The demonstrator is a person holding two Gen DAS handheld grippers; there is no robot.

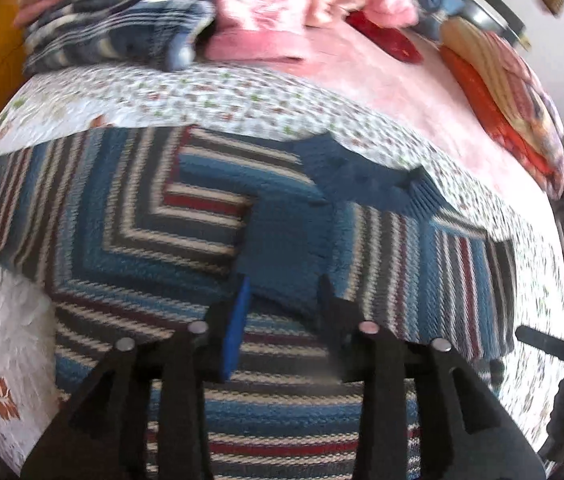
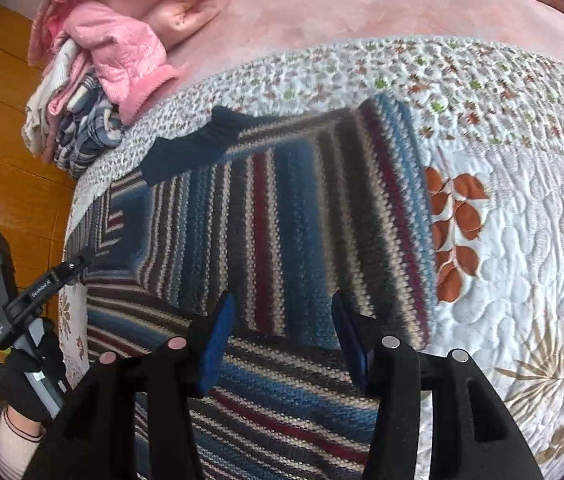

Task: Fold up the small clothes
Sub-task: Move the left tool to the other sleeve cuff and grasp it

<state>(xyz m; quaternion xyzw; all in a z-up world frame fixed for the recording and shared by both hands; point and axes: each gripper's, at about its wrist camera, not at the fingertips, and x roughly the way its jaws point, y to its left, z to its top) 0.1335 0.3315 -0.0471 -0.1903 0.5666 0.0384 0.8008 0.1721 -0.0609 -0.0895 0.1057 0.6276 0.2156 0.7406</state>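
The striped knit sweater [image 2: 282,216] lies flat on the quilted bedspread [image 2: 522,240], with both sleeves folded in over the middle. Its dark blue collar [image 2: 186,152] is at the far edge, near the pile of clothes [image 2: 94,92] that sits farther back on the bed.

The right gripper [image 2: 282,336] hangs just above the near part of the sweater. Its two fingers are spread wide and nothing is between them. The left gripper [image 1: 282,312] is over the blue cuff of a folded sleeve [image 1: 282,248]. Its fingers are spread apart too, and I think they hold nothing, but that view is blurry, so I cannot tell if a tip touches the wool.

What could go wrong? The sweater is thick and soft. If a gripper pinches only the top layer, the sleeve would lift up alone and the neat fold would come undone. If it bites too deep, it might grab the bedspread as well and drag it along. If one side gets lifted higher or faster than the other, the next fold would come out crooked. The wool is loose and loopy, so a finger tip could snag a loop and pull it. The pile of clothes is near the collar, so a fold pushed too far back might bump it and knock it over
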